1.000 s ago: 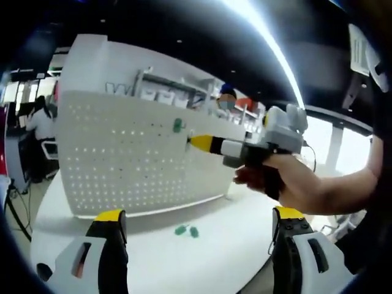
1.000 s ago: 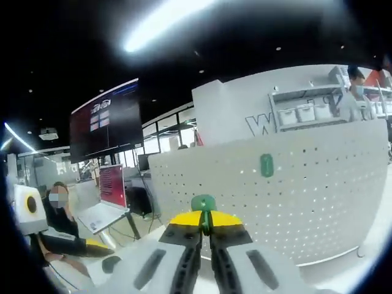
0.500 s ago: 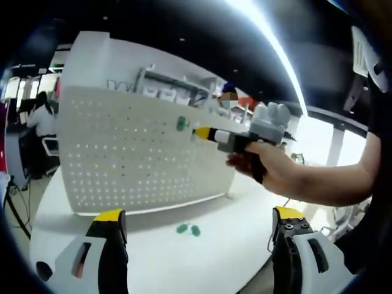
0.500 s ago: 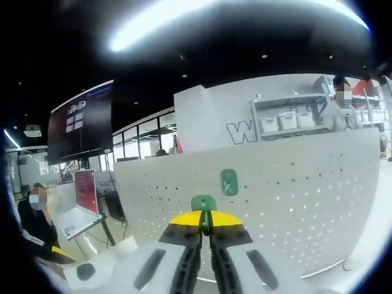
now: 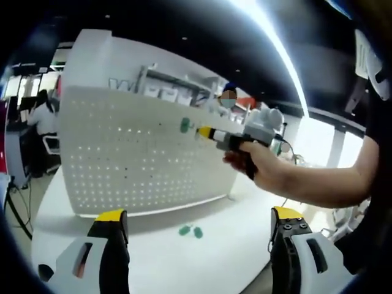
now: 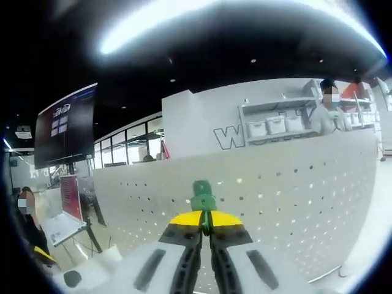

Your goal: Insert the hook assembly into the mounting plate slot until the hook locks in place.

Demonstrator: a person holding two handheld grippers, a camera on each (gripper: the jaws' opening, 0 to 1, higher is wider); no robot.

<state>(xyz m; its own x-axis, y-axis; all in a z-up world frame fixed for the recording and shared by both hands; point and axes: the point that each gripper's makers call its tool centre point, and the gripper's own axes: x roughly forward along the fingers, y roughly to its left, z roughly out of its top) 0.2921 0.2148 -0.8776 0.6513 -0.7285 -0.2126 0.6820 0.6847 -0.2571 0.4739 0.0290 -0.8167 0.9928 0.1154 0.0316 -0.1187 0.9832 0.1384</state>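
A white pegboard (image 5: 122, 159) stands upright on the white table (image 5: 226, 257), with one green hook (image 5: 185, 125) mounted on it. In the left gripper view a hand holds my right gripper (image 5: 204, 132) with its yellow tip just right of that hook, close to the board. In the right gripper view my right gripper (image 6: 206, 218) is shut on a green hook assembly (image 6: 203, 203). The mounted hook (image 6: 201, 186) sits directly above it against the pegboard (image 6: 294, 190). My left gripper (image 5: 198, 215) hangs open over the table, holding nothing.
Two loose green hooks (image 5: 191, 231) lie on the table in front of the board. A person's forearm (image 5: 318, 184) reaches in from the right. Shelves with bins (image 6: 269, 125) and people stand behind the board. A dark screen (image 6: 64, 125) is at the left.
The right gripper has moved up and in toward the pegboard, nearer the mounted hook. In the right gripper view that hook has shifted left to sit just above the held one. The left gripper is unchanged.
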